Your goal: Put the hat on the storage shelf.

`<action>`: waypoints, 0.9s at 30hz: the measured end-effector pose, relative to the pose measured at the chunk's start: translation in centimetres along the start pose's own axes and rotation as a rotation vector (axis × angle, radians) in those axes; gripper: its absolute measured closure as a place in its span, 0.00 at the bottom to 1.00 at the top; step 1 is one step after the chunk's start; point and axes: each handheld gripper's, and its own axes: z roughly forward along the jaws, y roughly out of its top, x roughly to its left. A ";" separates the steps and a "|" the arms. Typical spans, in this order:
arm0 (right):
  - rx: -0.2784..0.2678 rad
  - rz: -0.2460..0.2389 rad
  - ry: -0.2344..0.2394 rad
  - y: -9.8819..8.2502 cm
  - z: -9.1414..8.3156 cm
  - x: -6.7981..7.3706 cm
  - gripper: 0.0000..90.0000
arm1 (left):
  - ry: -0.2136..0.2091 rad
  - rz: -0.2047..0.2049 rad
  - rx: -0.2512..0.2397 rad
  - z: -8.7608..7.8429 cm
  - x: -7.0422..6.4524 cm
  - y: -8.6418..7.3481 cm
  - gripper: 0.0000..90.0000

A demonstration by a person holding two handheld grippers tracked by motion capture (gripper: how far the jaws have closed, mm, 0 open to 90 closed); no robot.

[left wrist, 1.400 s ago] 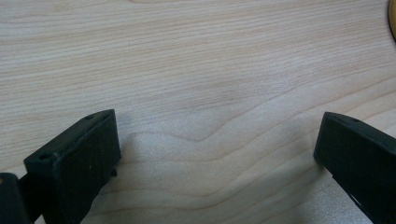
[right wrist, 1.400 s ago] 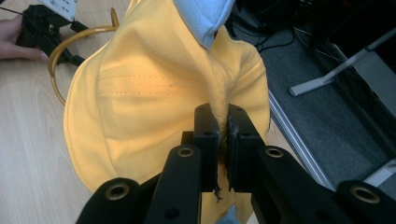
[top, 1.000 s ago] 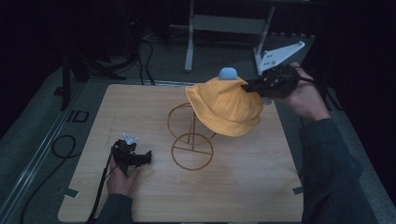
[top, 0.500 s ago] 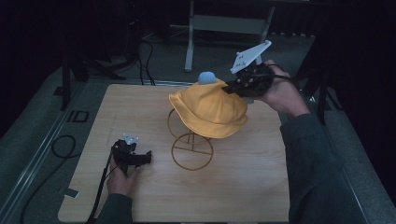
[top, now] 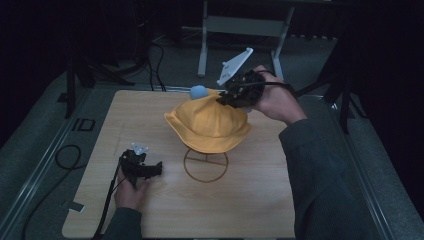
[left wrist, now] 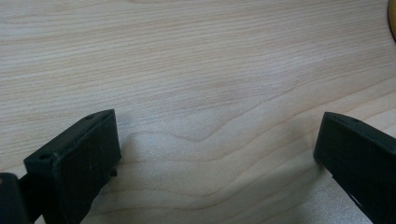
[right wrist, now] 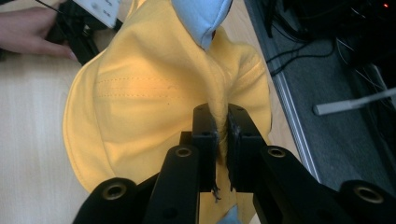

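The yellow hat [top: 209, 125] hangs from a pinched fold of its crown in the right gripper [top: 235, 95], whose jaws are closed tight on the cloth with only the fabric between them, as the right gripper view shows [right wrist: 219, 140]. Compared with a second ago, the hat has travelled leftward and toward the person, from off to the side of the wire stand [top: 206, 165] to directly over it, so its brim now hides the stand's upper loop and only the round base ring shows below. I judge the hat is close to being lowered onto the stand, though whether it already rests on the top loop cannot be told. Just beyond the right gripper's jaws, a pale blue ball-like top [top: 198, 92] sticks up from the hat. The left gripper [top: 150, 170], well away to the lower left, has not moved; it lies low over the wooden table [top: 260, 210] with its jaws spread wide and nothing between them [left wrist: 217, 154]. Count: one hat, one stand, one blue top, two grippers.
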 end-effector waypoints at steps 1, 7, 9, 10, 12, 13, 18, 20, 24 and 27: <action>0.003 -0.005 0.002 0.3 0.3 0.2 0.92 | 0.001 0.000 -0.001 0.0 0.0 0.0 0.00; 0.036 -0.030 0.033 1.2 2.5 1.2 0.90 | 0.001 -0.001 -0.002 0.0 0.0 0.0 0.00; 0.054 -0.036 0.039 1.4 3.1 1.5 0.90 | 0.001 -0.001 -0.002 0.0 0.0 0.0 0.00; 0.057 -0.042 0.044 1.4 3.3 1.5 0.90 | 0.001 -0.001 -0.003 0.0 0.0 0.0 0.00; 0.069 -0.044 0.056 1.5 3.7 1.7 0.88 | 0.001 -0.002 -0.003 0.0 0.0 0.0 0.00; 0.077 -0.048 0.063 1.5 3.8 1.7 0.87 | 0.001 -0.002 -0.003 0.0 0.0 0.0 0.00; 0.093 -0.024 0.058 1.0 3.5 1.5 0.66 | 0.000 -0.001 -0.002 0.0 0.0 0.0 0.00; 0.107 0.002 0.066 0.7 3.3 1.2 0.54 | -0.001 -0.001 -0.001 0.0 0.0 0.0 0.00; 0.115 0.045 0.033 0.2 2.6 0.7 0.46 | 0.000 -0.001 -0.001 0.0 0.0 0.0 0.00; 0.071 0.045 -0.019 0.0 1.5 0.8 0.38 | 0.000 -0.001 -0.001 0.0 0.0 0.0 0.00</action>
